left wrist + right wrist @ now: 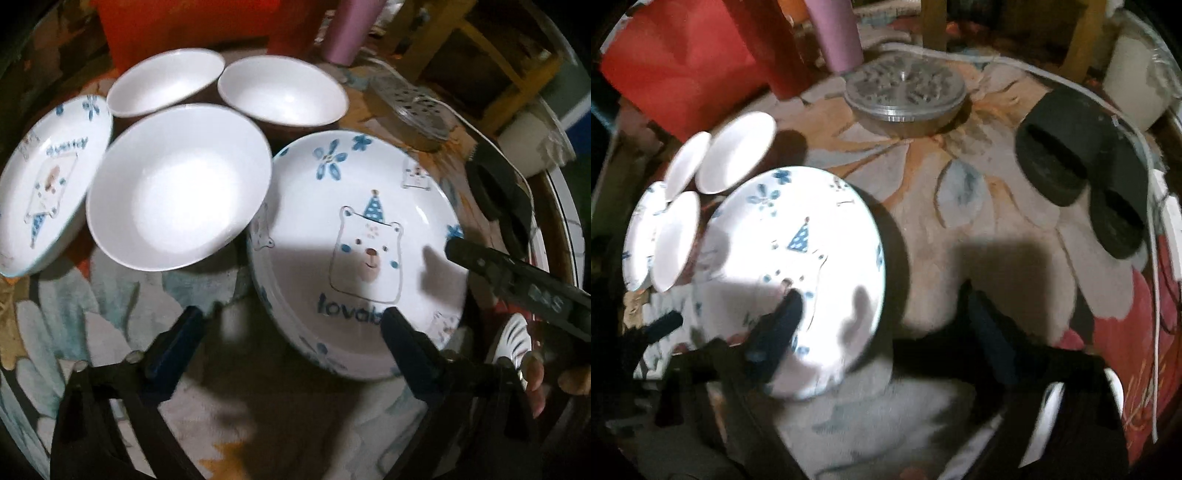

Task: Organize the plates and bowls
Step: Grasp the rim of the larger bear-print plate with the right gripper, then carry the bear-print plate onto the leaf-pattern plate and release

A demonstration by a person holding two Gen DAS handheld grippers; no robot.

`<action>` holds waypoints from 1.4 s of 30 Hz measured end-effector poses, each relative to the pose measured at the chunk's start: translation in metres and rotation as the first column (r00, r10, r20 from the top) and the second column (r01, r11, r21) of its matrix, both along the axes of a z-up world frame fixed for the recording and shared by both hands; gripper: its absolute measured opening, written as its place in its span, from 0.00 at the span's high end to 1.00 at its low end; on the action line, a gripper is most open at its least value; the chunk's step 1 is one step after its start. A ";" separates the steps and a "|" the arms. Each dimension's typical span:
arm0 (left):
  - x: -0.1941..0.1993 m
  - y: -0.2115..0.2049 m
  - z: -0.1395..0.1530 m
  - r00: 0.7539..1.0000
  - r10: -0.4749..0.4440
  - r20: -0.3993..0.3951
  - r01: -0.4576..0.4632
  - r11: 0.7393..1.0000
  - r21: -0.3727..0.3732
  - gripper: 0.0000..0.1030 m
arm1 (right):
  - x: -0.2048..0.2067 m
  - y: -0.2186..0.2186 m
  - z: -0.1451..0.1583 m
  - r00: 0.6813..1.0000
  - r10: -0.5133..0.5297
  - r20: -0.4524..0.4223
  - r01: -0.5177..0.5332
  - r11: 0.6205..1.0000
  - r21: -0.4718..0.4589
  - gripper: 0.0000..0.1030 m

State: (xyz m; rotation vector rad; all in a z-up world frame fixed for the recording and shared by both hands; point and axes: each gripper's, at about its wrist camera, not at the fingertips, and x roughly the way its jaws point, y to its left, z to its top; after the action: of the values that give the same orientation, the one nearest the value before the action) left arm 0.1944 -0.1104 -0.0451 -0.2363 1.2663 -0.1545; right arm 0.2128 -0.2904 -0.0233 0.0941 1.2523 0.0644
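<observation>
A bear-print plate lies on the floral cloth, front right in the left wrist view; it also shows in the right wrist view. A second printed plate sits at far left. Three plain white bowls stand between: a large one and two behind it. My left gripper is open and empty, its right finger over the bear plate's near rim. My right gripper is open and empty, its left finger over the plate's near edge; one of its fingers reaches in from the right.
A round perforated metal lid, a pink tumbler and a red box stand at the back. Two black round holders and a white cable lie at the right. A white pot sits far right.
</observation>
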 end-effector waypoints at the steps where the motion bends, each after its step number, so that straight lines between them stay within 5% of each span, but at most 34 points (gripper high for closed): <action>1: 0.003 0.001 -0.005 1.000 0.014 -0.017 -0.014 1.000 0.001 0.16 | 0.006 0.000 -0.006 1.000 -0.008 -0.018 0.008 1.000 0.007 0.33; 6: 0.011 0.004 -0.016 0.998 0.061 -0.036 -0.061 0.998 -0.009 0.35 | 0.026 0.001 -0.027 0.996 -0.014 -0.083 0.020 0.997 0.072 0.58; 8: 0.015 -0.002 -0.015 0.999 0.021 -0.031 -0.021 1.000 -0.002 0.53 | 0.027 0.004 -0.024 0.997 0.023 -0.076 -0.014 0.994 0.108 0.74; 10: 0.017 -0.005 -0.015 0.999 -0.017 -0.033 0.016 1.000 -0.015 0.70 | 0.023 0.008 -0.020 0.996 0.050 -0.067 -0.044 0.995 0.086 0.76; 23: -0.014 0.020 -0.014 0.997 -0.079 -0.007 0.079 0.997 0.017 0.75 | -0.089 0.021 -0.020 0.979 0.159 -0.127 -0.140 0.980 0.143 0.80; 27: -0.015 0.016 -0.014 0.995 -0.097 0.006 0.097 0.995 0.028 0.75 | -0.080 0.026 -0.017 0.984 0.153 -0.085 -0.147 0.986 0.078 0.80; 42: -0.042 0.020 0.010 0.980 -0.191 0.061 0.187 0.980 0.065 0.76 | -0.089 0.010 -0.006 0.993 0.105 -0.046 -0.098 0.988 0.122 0.88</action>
State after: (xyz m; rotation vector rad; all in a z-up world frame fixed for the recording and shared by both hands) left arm 0.1526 -0.0904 -0.0347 -0.0588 1.2234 -0.2856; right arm 0.1237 -0.2807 -0.0288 0.1363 1.3045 0.2265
